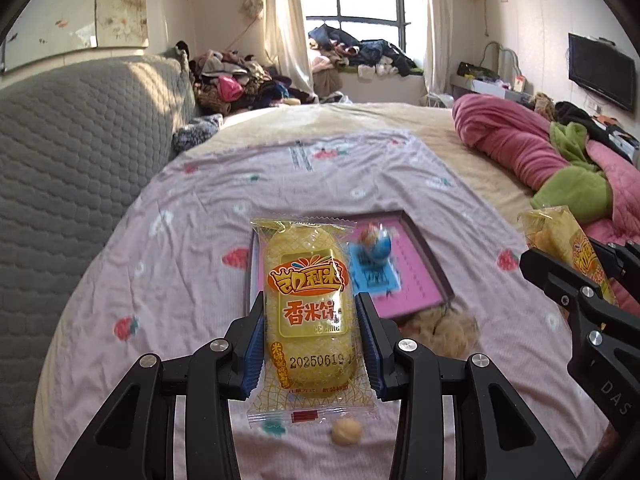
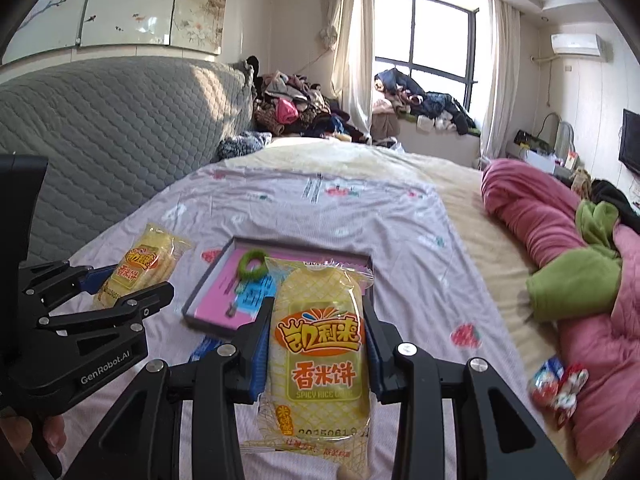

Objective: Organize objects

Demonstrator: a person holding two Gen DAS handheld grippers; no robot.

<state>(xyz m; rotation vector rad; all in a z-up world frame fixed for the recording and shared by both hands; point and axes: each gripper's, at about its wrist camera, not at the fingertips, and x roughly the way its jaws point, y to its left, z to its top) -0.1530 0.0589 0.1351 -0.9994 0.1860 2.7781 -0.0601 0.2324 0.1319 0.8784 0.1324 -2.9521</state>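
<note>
Two grippers each carry a yellow rice-cracker packet above the bed. The left gripper (image 1: pixel 311 340) has its blue pads pressed on the sides of the left packet (image 1: pixel 306 300); the right gripper (image 2: pixel 320 356) clamps the right packet (image 2: pixel 320 344) the same way, both packets standing lengthwise between narrow jaws.

By my reading, the step in hand is the carry: both snacks are picked up and not yet set down. The next move probably calls for bringing each packet over the shallow tray (image 2: pixel 208 280) just beyond the fingertips and lowering it into free pink floor before letting go.

The tray, dark-rimmed with a pink bottom, lies on the strawberry-print sheet (image 1: pixel 180 240). It holds a green ring (image 2: pixel 253 265) at its far left, a blue card (image 1: pixel 374 276) and a blurred round blue toy (image 1: pixel 376 242). Two small wrapped sweets (image 2: pixel 560 388) lie near right by the pink quilt (image 2: pixel 540 216), and a tan ball (image 1: pixel 346 432) sits near on the sheet.
</note>
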